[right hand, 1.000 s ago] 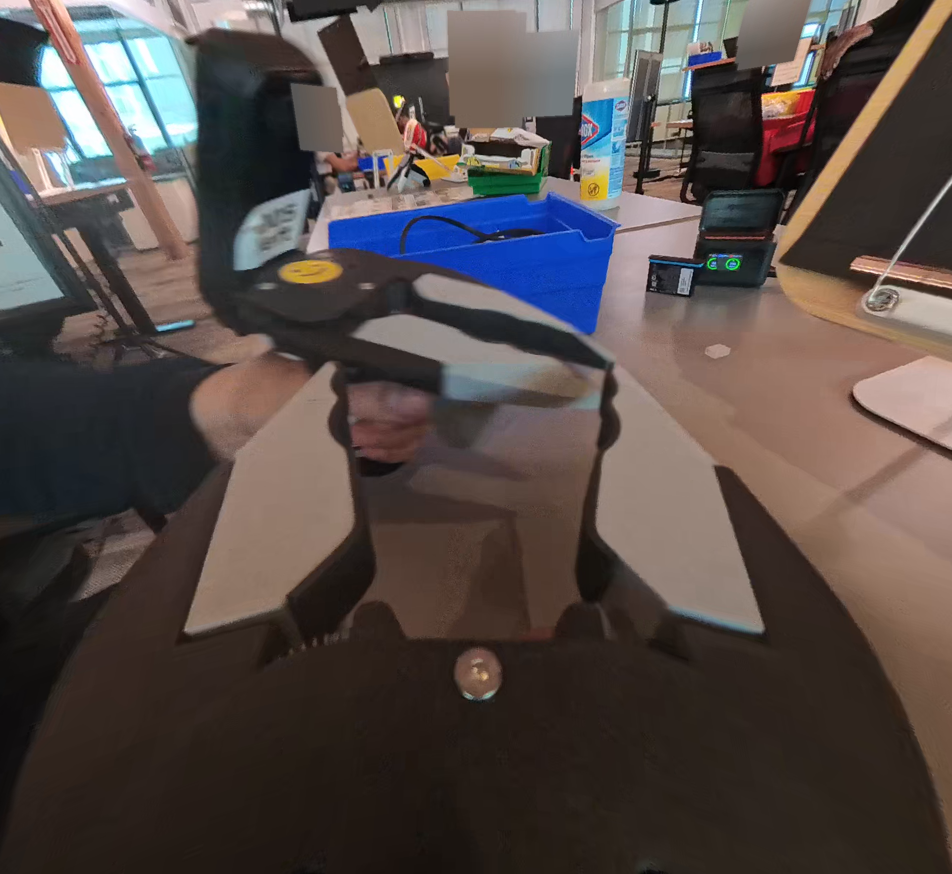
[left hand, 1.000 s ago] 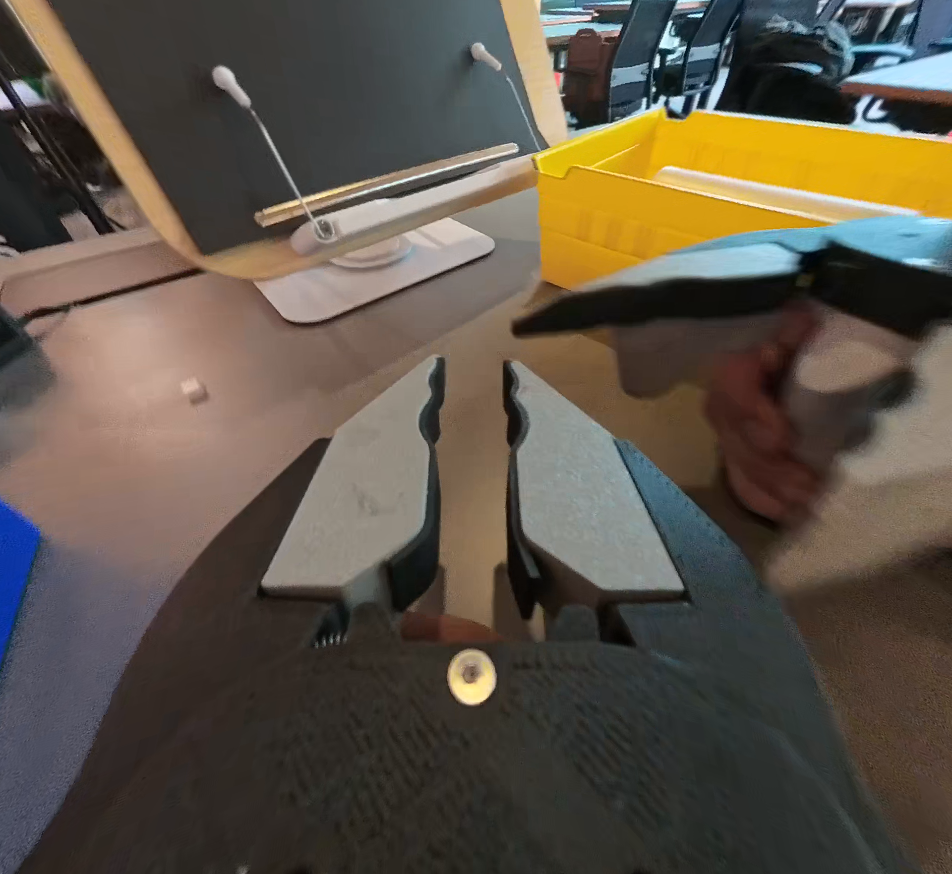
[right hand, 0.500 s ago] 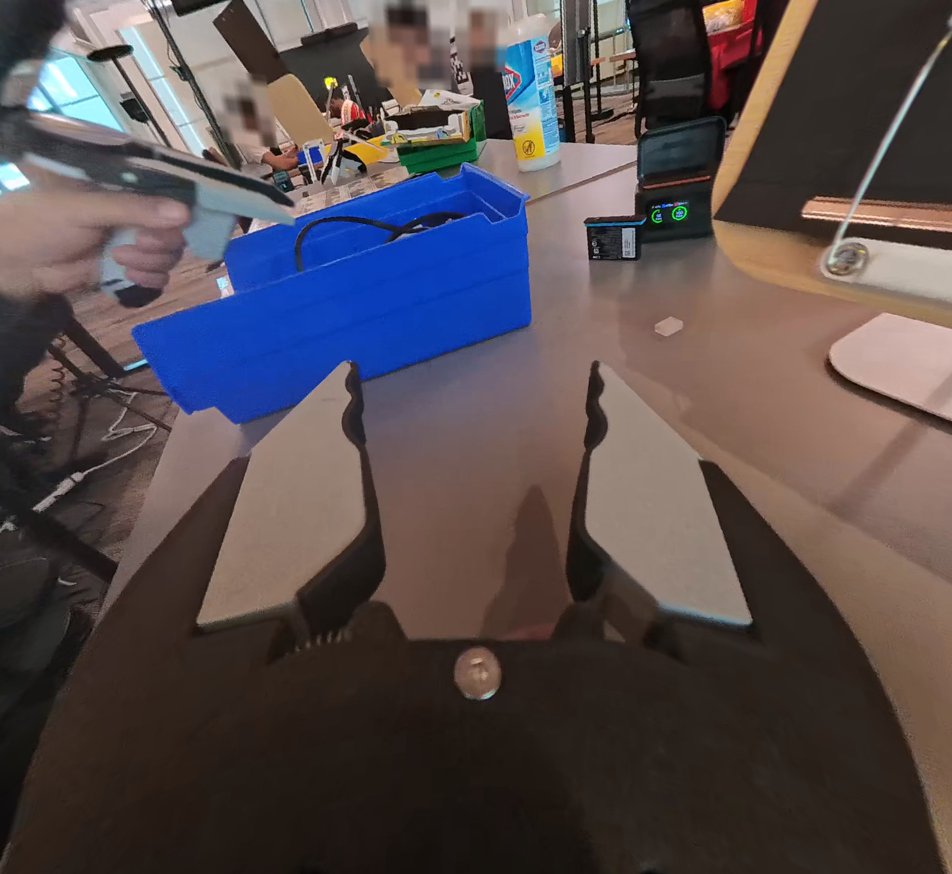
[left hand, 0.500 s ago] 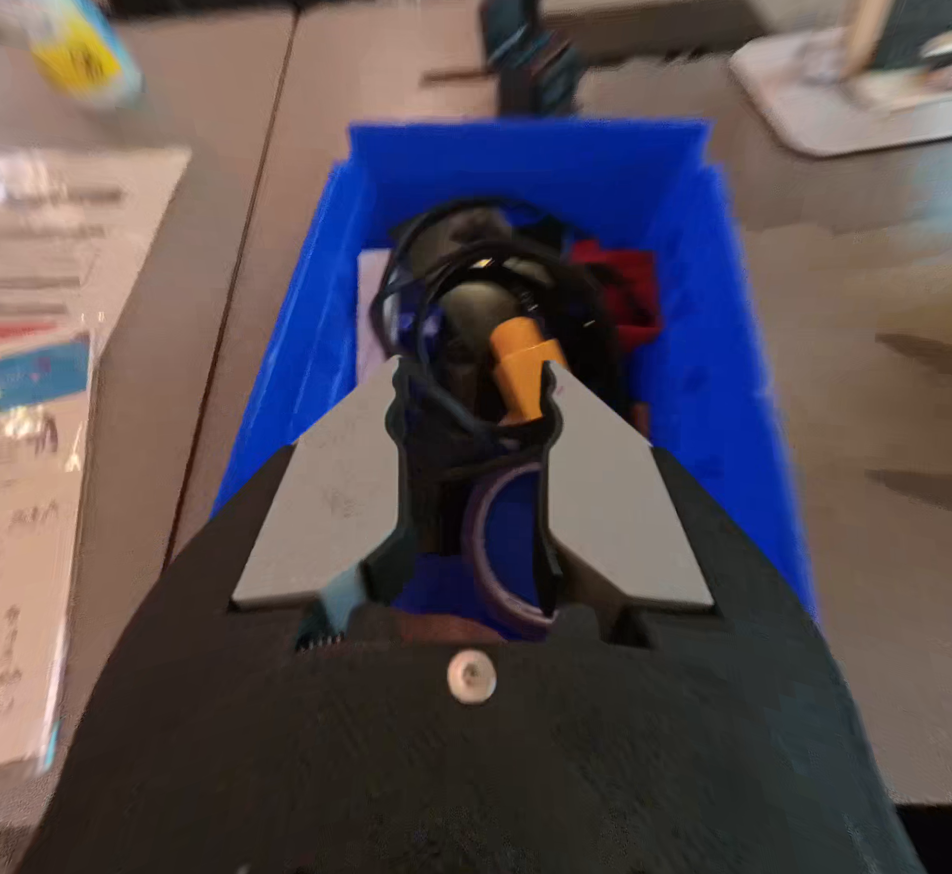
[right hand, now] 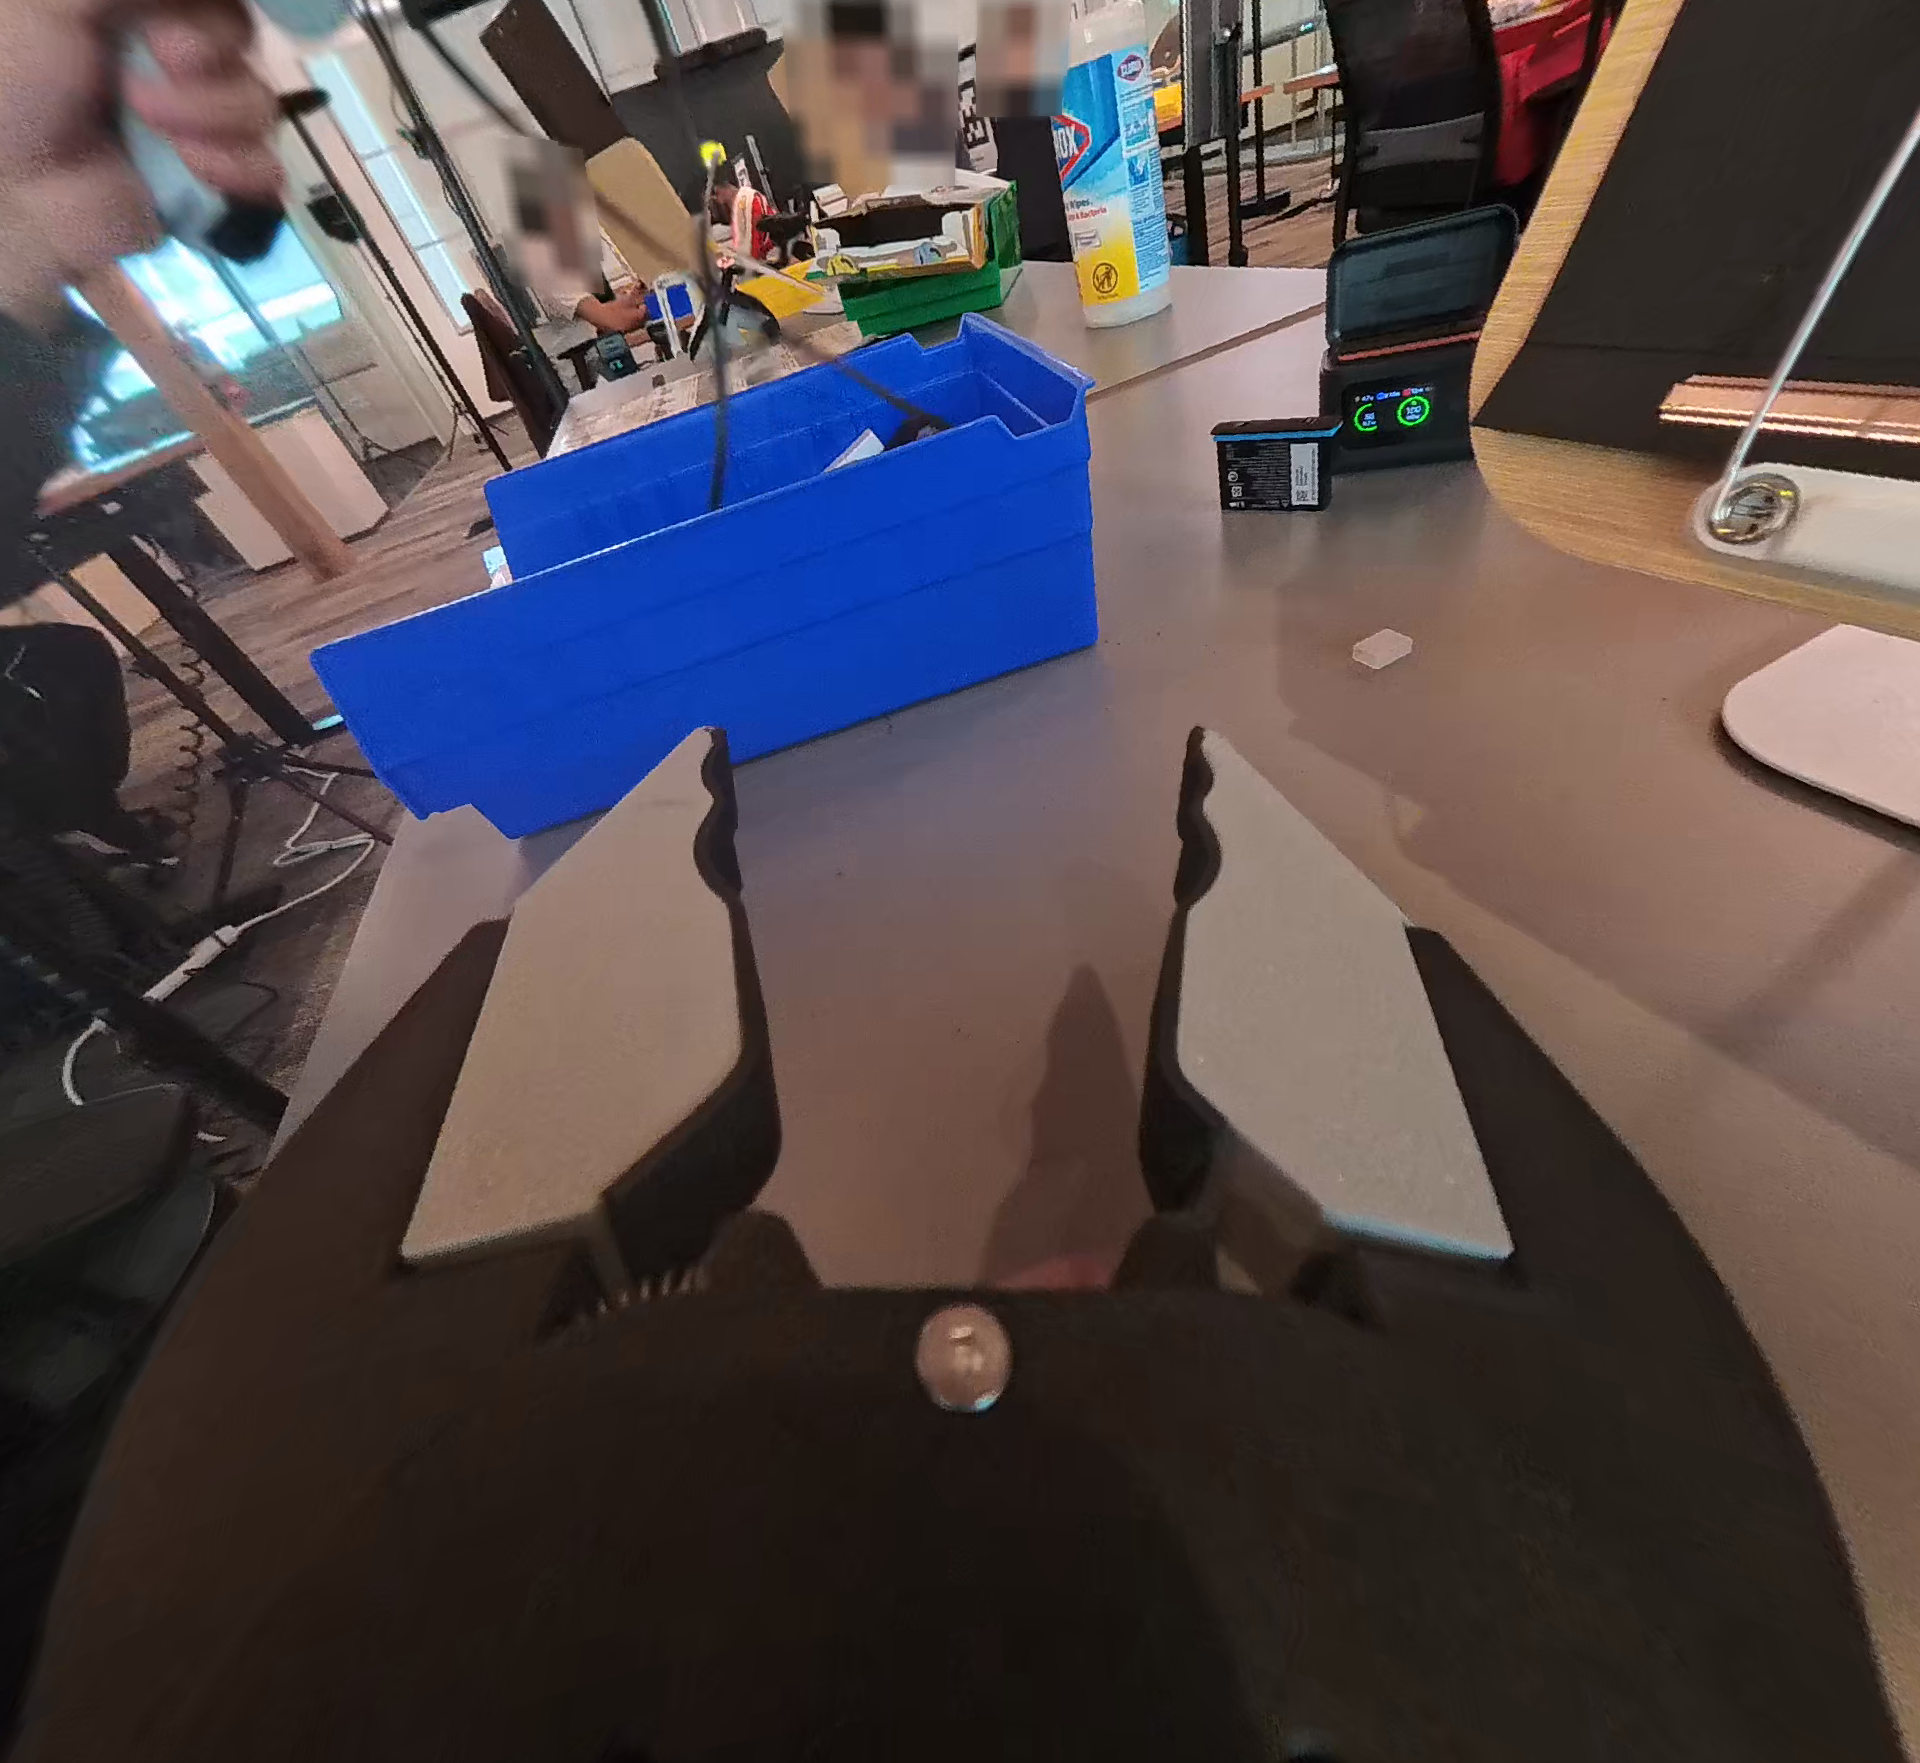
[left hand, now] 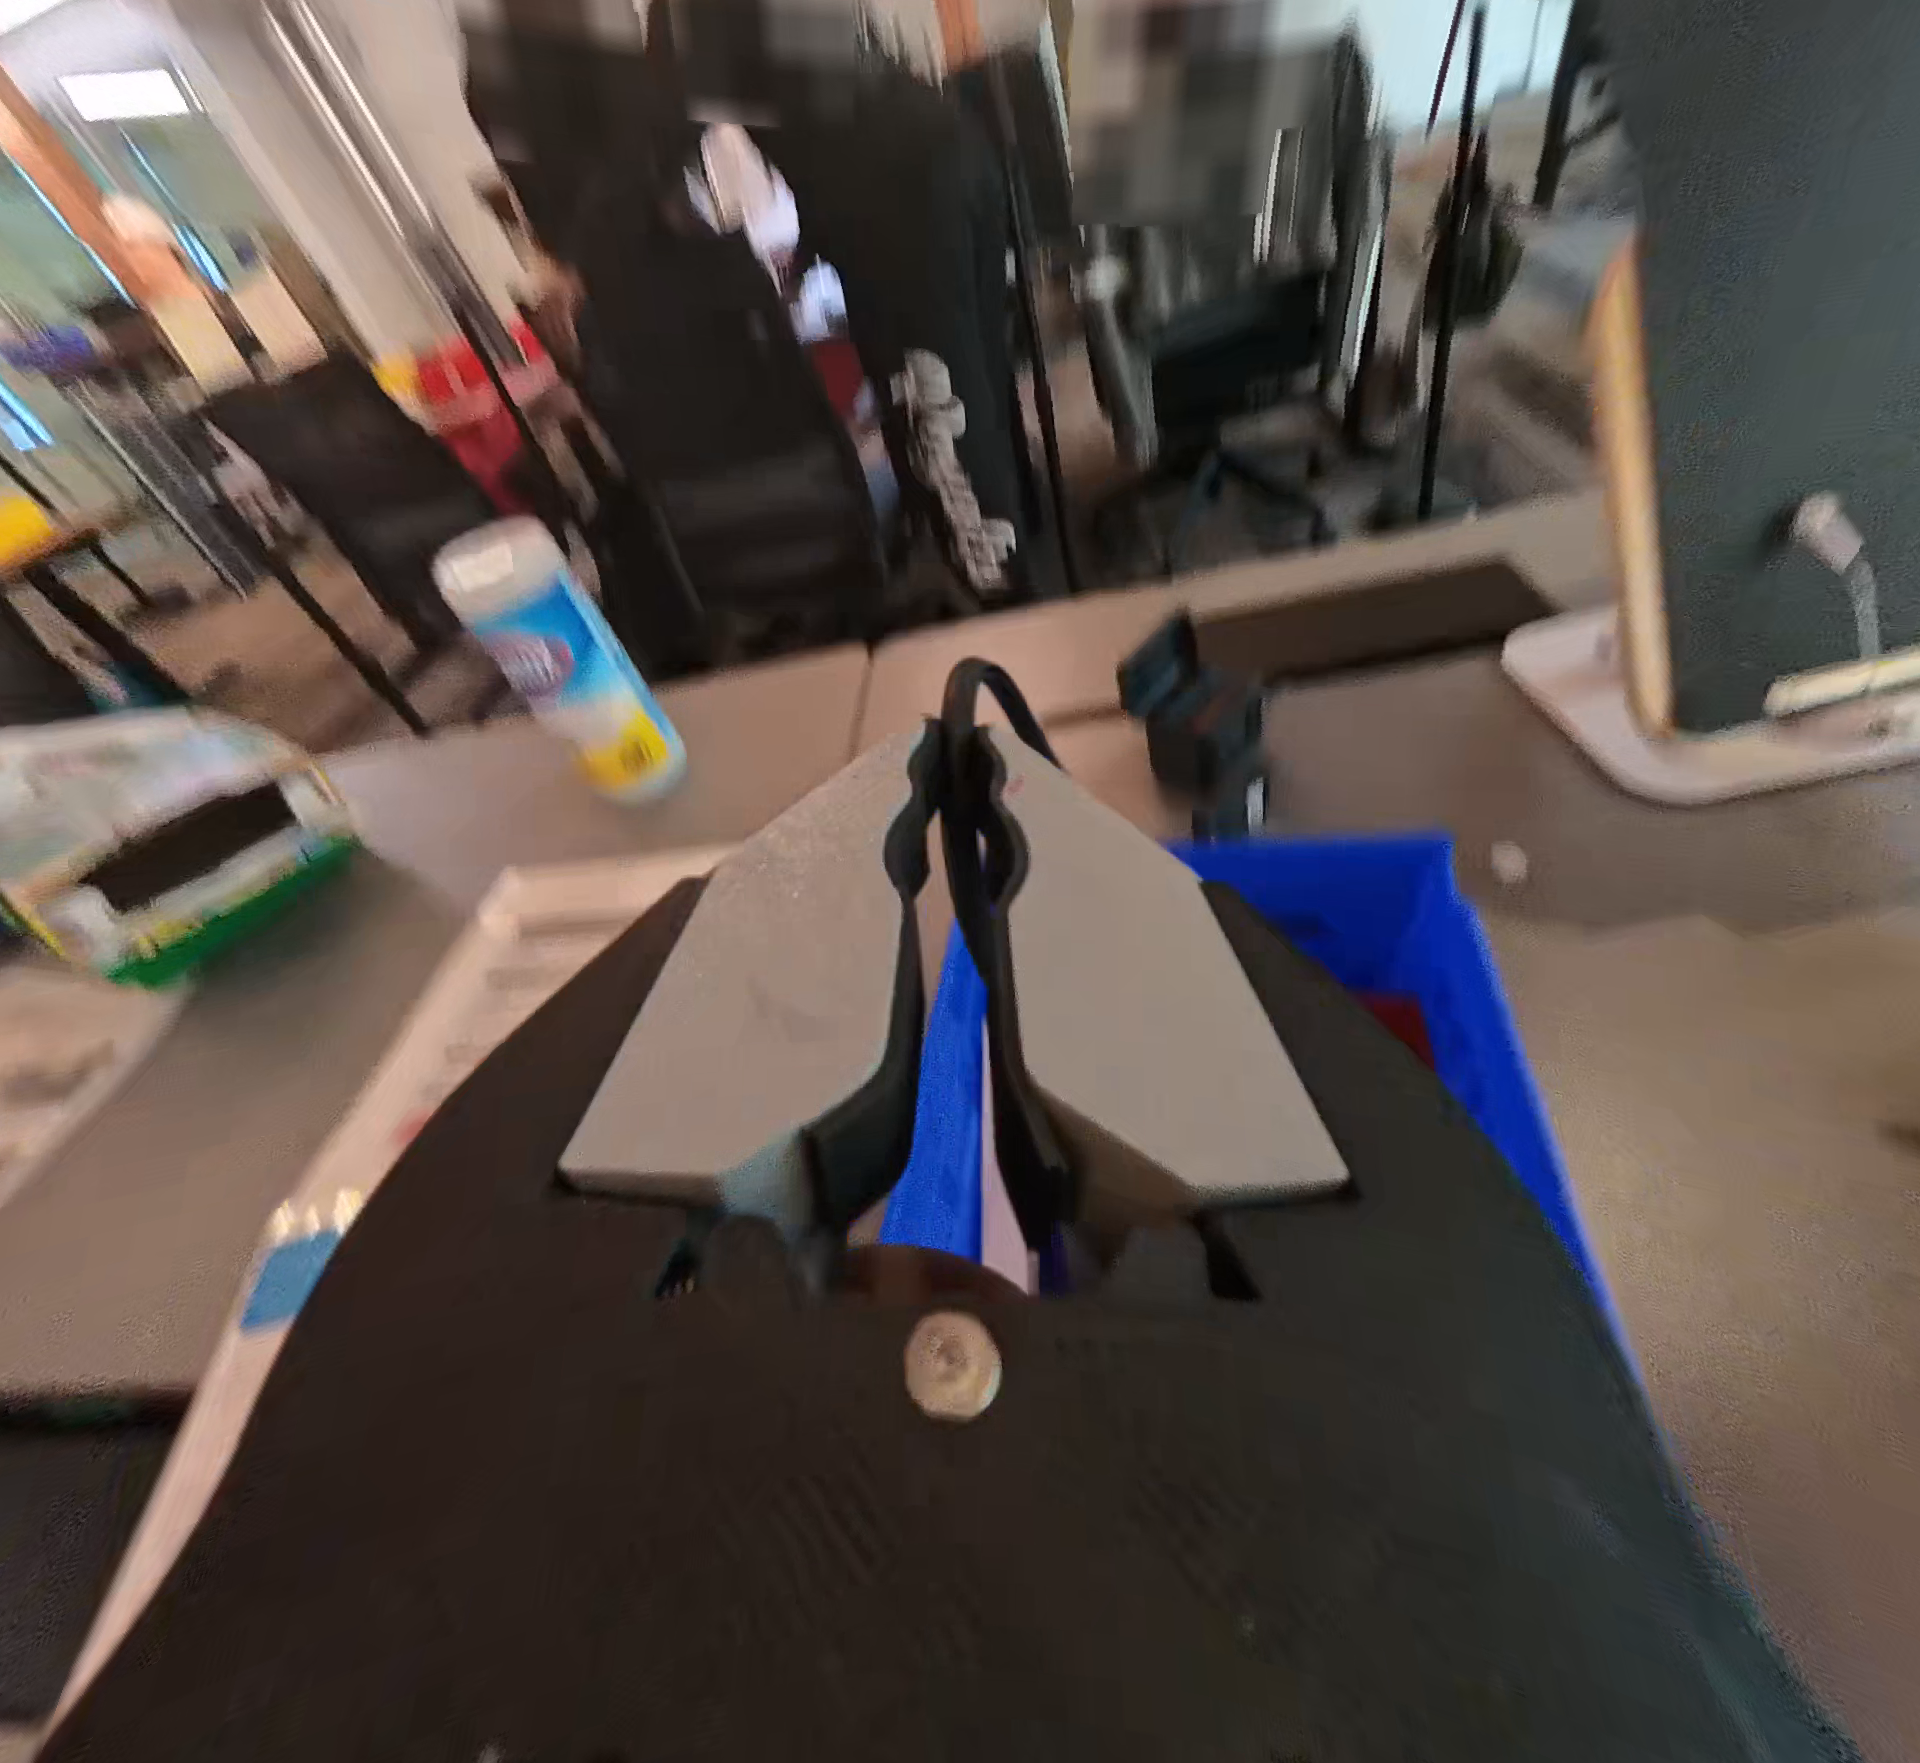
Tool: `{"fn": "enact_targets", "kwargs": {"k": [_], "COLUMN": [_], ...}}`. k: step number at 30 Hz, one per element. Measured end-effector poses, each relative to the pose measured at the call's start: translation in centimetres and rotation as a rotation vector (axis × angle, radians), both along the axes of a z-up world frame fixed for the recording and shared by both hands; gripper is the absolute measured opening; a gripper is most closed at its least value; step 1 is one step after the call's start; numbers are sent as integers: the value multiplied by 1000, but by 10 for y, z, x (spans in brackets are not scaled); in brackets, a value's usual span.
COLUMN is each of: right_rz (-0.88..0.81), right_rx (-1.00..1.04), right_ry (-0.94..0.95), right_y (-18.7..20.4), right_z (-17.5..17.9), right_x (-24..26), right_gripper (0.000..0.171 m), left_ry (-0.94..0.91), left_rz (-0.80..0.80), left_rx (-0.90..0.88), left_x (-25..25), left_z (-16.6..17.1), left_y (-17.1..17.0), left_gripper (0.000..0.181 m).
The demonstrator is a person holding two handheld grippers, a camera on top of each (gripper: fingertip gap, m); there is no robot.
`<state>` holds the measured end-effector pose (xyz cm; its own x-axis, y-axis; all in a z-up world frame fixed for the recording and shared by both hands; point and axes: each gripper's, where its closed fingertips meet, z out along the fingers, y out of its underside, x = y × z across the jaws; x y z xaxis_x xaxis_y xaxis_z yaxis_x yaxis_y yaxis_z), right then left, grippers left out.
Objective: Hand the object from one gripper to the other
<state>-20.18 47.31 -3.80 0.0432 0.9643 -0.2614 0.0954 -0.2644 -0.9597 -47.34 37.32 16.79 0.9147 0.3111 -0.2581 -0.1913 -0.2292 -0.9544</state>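
Right tool (right hand: 951, 768) nearest, spread wide and empty above the worktop (right hand: 1299, 778), short of the blue bin (right hand: 727, 633), apparently set to receive. Above the bin, left tool (left hand: 961, 757) pinched on a black cable (left hand: 966, 685), its tail trailing inside.

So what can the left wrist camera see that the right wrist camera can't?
Only the left wrist view shows the left tongs pinching the black cable up close. Only the right wrist view shows the open right tongs, a small white block and a black battery. Both show the blue bin and the wipes canister.
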Motion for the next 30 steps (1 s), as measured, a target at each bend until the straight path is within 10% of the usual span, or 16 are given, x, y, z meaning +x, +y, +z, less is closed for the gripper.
{"fn": "enact_targets", "kwargs": {"k": [8,13,22,30], "right_rz": [22,53,28,-38], "right_rx": [-4,10,133,191], "right_ry": [1,32,191,113], "right_y": [-4,-9,-13,7], "right_z": [0,7,45,35], "right_x": [1,4,21,26], "right_gripper": [83,86,107,92], "left_ry": [166,136,41,-163], "left_rz": [-172,-342,-607,-774], "left_rx": [254,296,205,259], "left_x": [86,149,252,290], "left_z": [171,203,89,-4], "left_y": [14,27,87,125], "left_gripper": [3,3,3,2]}}
